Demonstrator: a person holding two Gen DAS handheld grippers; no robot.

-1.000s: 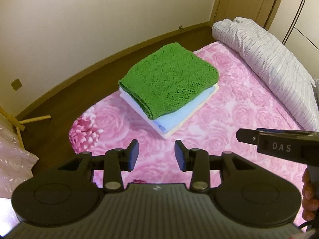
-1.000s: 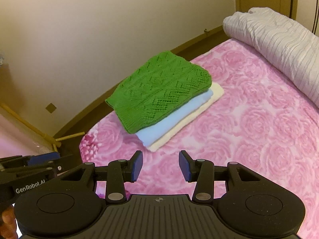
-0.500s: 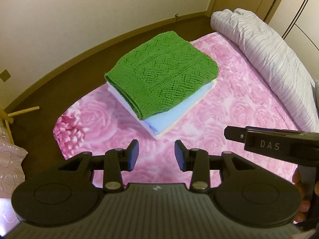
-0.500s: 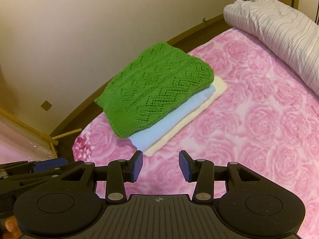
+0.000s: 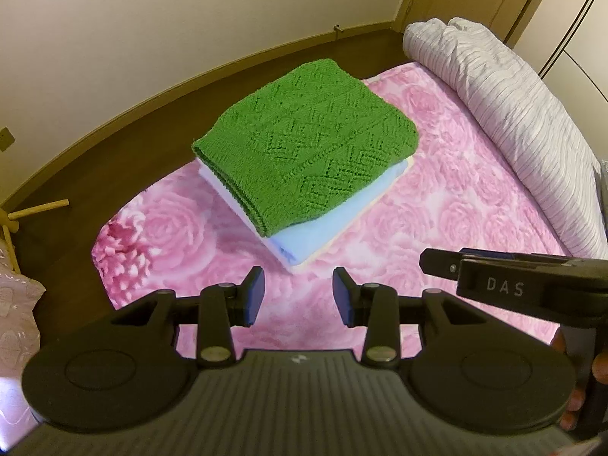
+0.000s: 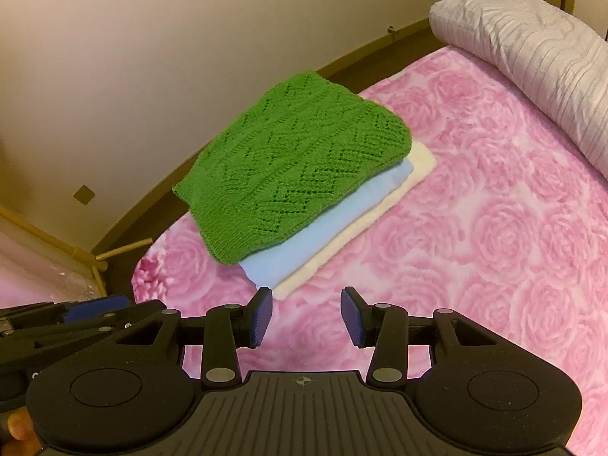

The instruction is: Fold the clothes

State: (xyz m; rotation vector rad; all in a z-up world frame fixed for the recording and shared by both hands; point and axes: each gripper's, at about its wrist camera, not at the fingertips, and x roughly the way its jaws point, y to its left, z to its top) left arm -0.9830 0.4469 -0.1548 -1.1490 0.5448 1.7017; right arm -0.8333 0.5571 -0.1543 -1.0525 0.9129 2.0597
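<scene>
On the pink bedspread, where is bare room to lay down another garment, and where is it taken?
Free: the rose-print bedspread between the folded stack and the rolled grey duvet, and the strip in front of both open, empty grippers. Taken: the bed's corner near the wall, under the green knit sweater and the pale blue and cream pieces beneath it.

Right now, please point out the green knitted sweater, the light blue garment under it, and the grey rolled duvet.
green knitted sweater (image 5: 304, 152), left wrist view, middle of top face.
light blue garment (image 6: 326, 243), right wrist view, exposed edge.
grey rolled duvet (image 5: 524, 121), left wrist view, middle of roll.
</scene>
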